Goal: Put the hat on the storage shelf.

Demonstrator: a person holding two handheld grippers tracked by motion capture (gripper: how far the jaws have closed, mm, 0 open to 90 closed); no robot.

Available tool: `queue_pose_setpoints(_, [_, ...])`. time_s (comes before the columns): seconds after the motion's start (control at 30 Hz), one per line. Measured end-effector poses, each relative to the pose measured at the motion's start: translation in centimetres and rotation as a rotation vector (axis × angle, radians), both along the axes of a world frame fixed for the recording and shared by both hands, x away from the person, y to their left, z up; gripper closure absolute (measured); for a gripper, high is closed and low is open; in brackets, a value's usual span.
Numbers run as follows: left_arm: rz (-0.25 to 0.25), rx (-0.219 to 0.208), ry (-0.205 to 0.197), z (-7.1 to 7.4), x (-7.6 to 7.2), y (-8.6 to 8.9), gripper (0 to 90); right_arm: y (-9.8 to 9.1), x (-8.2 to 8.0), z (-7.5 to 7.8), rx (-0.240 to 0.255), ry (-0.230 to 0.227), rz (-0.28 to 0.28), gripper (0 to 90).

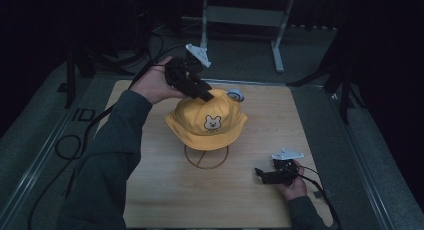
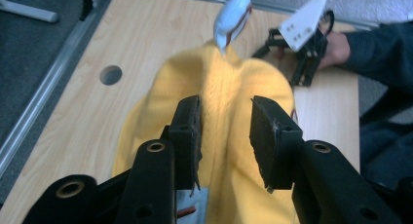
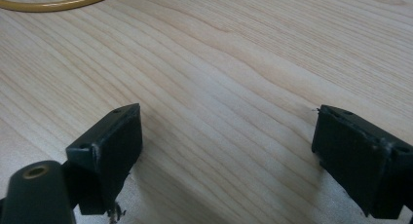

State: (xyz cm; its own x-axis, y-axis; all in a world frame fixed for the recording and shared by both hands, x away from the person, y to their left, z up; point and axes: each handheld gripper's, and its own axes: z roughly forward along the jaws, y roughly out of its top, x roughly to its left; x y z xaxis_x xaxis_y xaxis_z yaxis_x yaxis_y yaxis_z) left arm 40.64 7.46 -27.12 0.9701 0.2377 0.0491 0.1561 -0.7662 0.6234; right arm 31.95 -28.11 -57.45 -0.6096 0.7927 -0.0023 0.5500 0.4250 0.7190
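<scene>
While the yellow bucket hat [image 1: 206, 121] sits on its wire stand [image 1: 205, 159] near the middle of the wooden table [image 1: 165, 190], the left gripper [image 1: 202, 92] is poised at the hat's crown on the far side. In the left gripper view its jaws stand partly apart, straddling a raised ridge of yellow fabric [image 2: 225, 95]; contact with the cloth cannot be told, and nothing is clamped yet. A pale blue tag or clip [image 2: 233, 18] shows just beyond the hat's crown.

The right gripper [image 1: 265, 176] rests low on the table, near-right of the hat, jaws wide apart and empty over bare wood.

Risks, as judged:
- Thin fold may slip from the pads if the jaws shut on too little cloth.
- Stand looks light; a sideways pull on the hat could tip or drag it, since the right gripper is well apart and not bracing it.
- Brim could snag the stand's ring.
</scene>
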Motion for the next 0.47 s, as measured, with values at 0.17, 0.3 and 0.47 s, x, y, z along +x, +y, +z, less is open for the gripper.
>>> queue_pose_setpoints(0.17, [0.009,-0.002,0.016,-0.1,0.0,0.3,63.6,0.0,0.0,0.0,-0.001,-0.001,0.000,11.1])
queue_pose_setpoints(0.3, [0.028,-0.029,-0.001,0.4,-0.1,0.9,54.1,0.0,0.0,0.0,-0.001,-0.001,0.000,11.1])
queue_pose_setpoints(0.47, [0.058,-0.079,-0.018,1.0,-0.2,2.4,47.4,0.0,0.0,0.0,-0.001,-0.002,0.001,11.1])
